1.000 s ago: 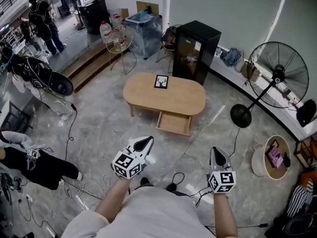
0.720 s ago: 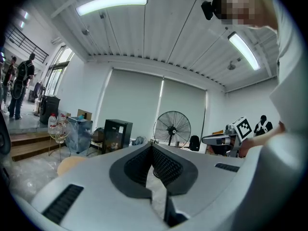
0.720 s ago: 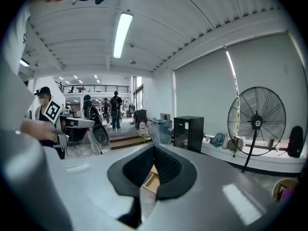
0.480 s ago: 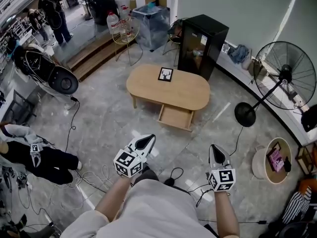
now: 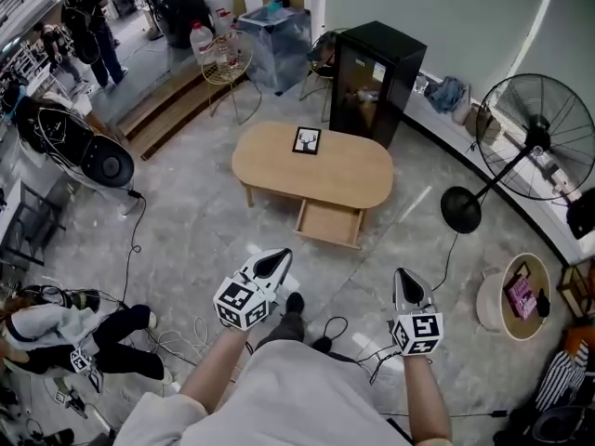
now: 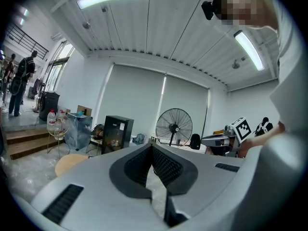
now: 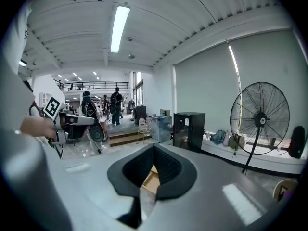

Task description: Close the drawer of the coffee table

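An oval wooden coffee table (image 5: pixel 353 179) stands on the marble floor ahead of me, with a small framed picture (image 5: pixel 306 140) on top. Its drawer (image 5: pixel 327 223) is pulled out toward me, and a slice of the drawer (image 7: pixel 150 177) shows between the jaws in the right gripper view. My left gripper (image 5: pixel 276 259) and right gripper (image 5: pixel 405 278) are held out in front of my body, well short of the table. Both are shut with nothing between the jaws. In the left gripper view the table's edge (image 6: pixel 67 161) shows at the left.
A black cabinet (image 5: pixel 376 80) stands behind the table. A standing fan (image 5: pixel 521 147) is at the right, with a round basket (image 5: pixel 516 295) near it. Cables (image 5: pixel 339 328) lie on the floor by my feet. People (image 5: pixel 88 21) stand at the far left near steps (image 5: pixel 163 110).
The view has shifted a little and the table now sits slightly nearer and more central. Both grippers stay shut in much the same place in the picture.
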`<control>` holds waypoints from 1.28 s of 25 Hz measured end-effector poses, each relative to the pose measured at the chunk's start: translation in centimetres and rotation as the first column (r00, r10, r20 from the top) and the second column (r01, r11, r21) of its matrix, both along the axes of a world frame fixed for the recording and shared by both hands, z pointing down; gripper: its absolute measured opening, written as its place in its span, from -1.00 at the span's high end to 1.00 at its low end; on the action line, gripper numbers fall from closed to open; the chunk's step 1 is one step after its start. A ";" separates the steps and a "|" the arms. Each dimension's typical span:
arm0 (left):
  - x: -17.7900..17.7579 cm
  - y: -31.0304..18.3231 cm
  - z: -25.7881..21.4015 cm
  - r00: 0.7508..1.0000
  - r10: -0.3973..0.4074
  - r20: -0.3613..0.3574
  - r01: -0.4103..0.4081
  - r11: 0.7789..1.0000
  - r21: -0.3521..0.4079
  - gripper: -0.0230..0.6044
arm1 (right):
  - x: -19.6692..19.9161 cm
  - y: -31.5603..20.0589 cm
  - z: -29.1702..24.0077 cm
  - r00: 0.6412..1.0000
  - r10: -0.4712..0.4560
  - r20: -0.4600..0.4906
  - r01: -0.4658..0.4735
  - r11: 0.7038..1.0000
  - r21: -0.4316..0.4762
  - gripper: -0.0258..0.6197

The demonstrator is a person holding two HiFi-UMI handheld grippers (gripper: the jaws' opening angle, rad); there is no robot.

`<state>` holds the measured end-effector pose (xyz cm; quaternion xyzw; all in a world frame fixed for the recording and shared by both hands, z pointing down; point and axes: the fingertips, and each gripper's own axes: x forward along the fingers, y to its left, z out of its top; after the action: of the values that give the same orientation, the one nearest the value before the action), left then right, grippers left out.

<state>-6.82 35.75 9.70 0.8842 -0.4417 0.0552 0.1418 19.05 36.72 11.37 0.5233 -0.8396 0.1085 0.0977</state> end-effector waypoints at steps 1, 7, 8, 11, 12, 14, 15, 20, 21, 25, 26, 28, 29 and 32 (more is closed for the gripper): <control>-0.1 -0.8 0.2 1.000 0.006 -0.003 -0.006 1.000 -0.002 0.91 | -0.1 -0.6 0.2 1.000 0.006 0.000 -0.006 1.000 -0.006 0.89; -1.2 -5.9 1.2 0.999 0.050 -0.005 -0.050 0.999 -0.009 0.91 | -1.7 -4.6 1.1 0.999 0.039 -0.017 -0.039 0.999 -0.024 0.89; -1.5 -6.7 1.5 0.998 0.058 -0.007 -0.058 0.998 -0.014 0.91 | -1.9 -5.3 1.3 0.999 0.048 -0.019 -0.048 0.998 -0.027 0.89; -2.2 -9.4 2.0 0.997 0.074 -0.012 -0.075 0.997 -0.023 0.91 | -2.6 -7.4 1.7 0.997 0.072 -0.022 -0.073 0.997 -0.037 0.89; -2.5 -10.3 2.0 0.997 0.080 -0.011 -0.080 0.997 -0.024 0.91 | -2.8 -8.2 1.8 0.997 0.079 -0.021 -0.080 0.996 -0.041 0.89; -3.2 -12.2 2.1 0.996 0.092 -0.010 -0.092 0.995 -0.029 0.91 | -3.4 -9.7 1.9 0.995 0.093 -0.022 -0.094 0.994 -0.050 0.89; -3.4 -13.1 2.2 0.995 0.098 -0.013 -0.098 0.995 -0.034 0.91 | -3.7 -10.4 2.1 0.995 0.099 -0.023 -0.100 0.993 -0.055 0.89; -4.7 -16.2 3.0 0.992 0.121 -0.033 -0.123 0.991 -0.056 0.91 | -5.1 -12.8 3.0 0.992 0.124 -0.024 -0.125 0.989 -0.084 0.89; -4.9 -16.7 3.1 0.991 0.126 -0.034 -0.128 0.990 -0.056 0.91 | -5.3 -13.1 3.0 0.991 0.130 -0.024 -0.132 0.988 -0.086 0.89; -5.8 -18.3 3.4 0.989 0.142 -0.037 -0.144 0.988 -0.059 0.91 | -6.0 -14.5 2.9 0.989 0.146 -0.029 -0.148 0.986 -0.082 0.89; -6.0 -18.7 3.5 0.989 0.142 -0.039 -0.145 0.988 -0.062 0.91 | -6.2 -14.7 2.9 0.989 0.144 -0.030 -0.146 0.986 -0.082 0.89; -6.3 -19.1 3.5 0.989 0.140 -0.045 -0.143 0.987 -0.070 0.91 | -6.4 -14.9 2.9 0.990 0.138 -0.035 -0.140 0.987 -0.082 0.89; -6.3 -19.2 3.6 0.989 0.139 -0.046 -0.142 0.987 -0.072 0.91 | -6.5 -15.1 2.9 0.990 0.135 -0.037 -0.138 0.987 -0.084 0.89; -6.2 -19.9 3.6 0.990 0.134 -0.047 -0.137 0.988 -0.073 0.91 | -6.2 -15.9 3.1 0.990 0.134 -0.036 -0.137 0.986 -0.092 0.89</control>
<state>-12.98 15.81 13.26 0.9071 -0.3753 0.0629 0.1802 12.87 20.79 14.49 0.5757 -0.7943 0.1466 0.1271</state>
